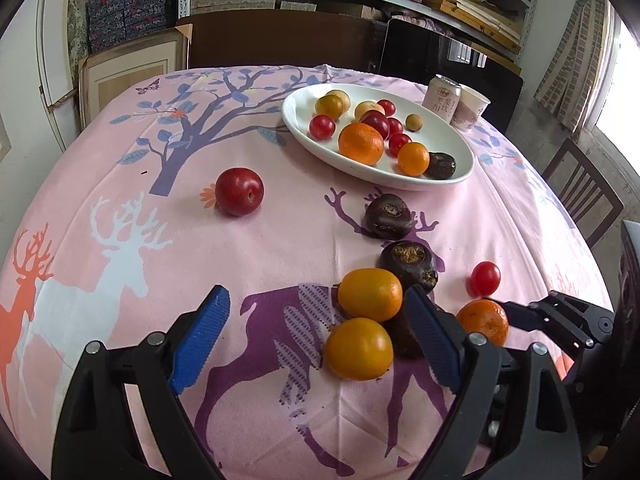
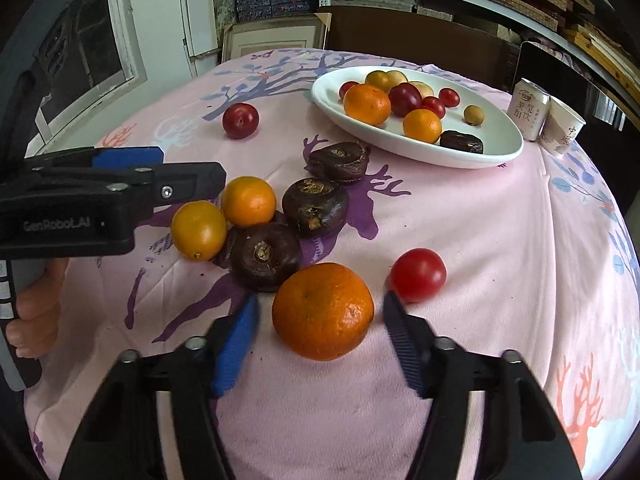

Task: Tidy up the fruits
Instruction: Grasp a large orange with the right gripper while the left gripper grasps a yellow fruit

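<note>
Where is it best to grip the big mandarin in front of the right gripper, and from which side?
Grip the mandarin across its widest middle, coming straight from the near side: the open right gripper already brackets it, and both flanks look free.

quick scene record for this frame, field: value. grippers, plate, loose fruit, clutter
left gripper: open, empty, two yellow-orange fruits between its fingers
right gripper: open, fingers either side of the mandarin, not closed on it
plate: white oval, far side of the tablecloth, holds mixed fruit
loose fruit: red plum, cherry tomato, three dark water chestnuts
clutter: can and paper cup beside the plate
</note>
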`<state>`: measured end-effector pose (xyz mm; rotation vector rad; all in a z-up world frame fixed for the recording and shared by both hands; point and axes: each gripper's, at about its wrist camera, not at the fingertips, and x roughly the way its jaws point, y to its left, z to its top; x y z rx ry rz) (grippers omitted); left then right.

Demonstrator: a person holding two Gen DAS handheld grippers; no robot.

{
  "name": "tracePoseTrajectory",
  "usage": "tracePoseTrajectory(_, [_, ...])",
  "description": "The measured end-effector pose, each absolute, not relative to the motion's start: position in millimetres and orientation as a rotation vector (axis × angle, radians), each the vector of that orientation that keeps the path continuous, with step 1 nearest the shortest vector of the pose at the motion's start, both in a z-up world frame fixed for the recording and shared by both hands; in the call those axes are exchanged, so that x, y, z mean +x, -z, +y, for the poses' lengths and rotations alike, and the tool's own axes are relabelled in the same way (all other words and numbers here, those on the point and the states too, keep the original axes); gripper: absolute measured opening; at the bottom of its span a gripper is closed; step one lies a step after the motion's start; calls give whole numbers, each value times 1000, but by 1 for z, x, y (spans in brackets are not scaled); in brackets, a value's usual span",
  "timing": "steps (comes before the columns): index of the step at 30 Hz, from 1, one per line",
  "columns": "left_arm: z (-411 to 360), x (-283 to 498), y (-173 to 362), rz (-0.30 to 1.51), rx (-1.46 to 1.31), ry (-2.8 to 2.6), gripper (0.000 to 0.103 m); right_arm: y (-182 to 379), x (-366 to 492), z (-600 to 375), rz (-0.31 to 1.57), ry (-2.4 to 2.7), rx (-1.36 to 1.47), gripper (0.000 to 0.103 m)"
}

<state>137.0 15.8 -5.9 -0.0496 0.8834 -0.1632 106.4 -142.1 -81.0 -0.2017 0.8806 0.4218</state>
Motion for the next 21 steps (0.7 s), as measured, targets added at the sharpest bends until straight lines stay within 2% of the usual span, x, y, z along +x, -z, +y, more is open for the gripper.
tracePoseTrajectory(8, [1, 131, 14, 933, 38, 178, 87, 67, 102, -167, 802, -475, -104, 45])
tracePoseTrajectory(20, [-9, 130, 30, 1013, 78, 281, 87, 63, 104, -176, 807, -493, -52, 46])
tracePoseTrajectory(21, [-7, 131, 32, 1020, 80, 270, 84, 63, 104, -176, 807, -491, -54, 46])
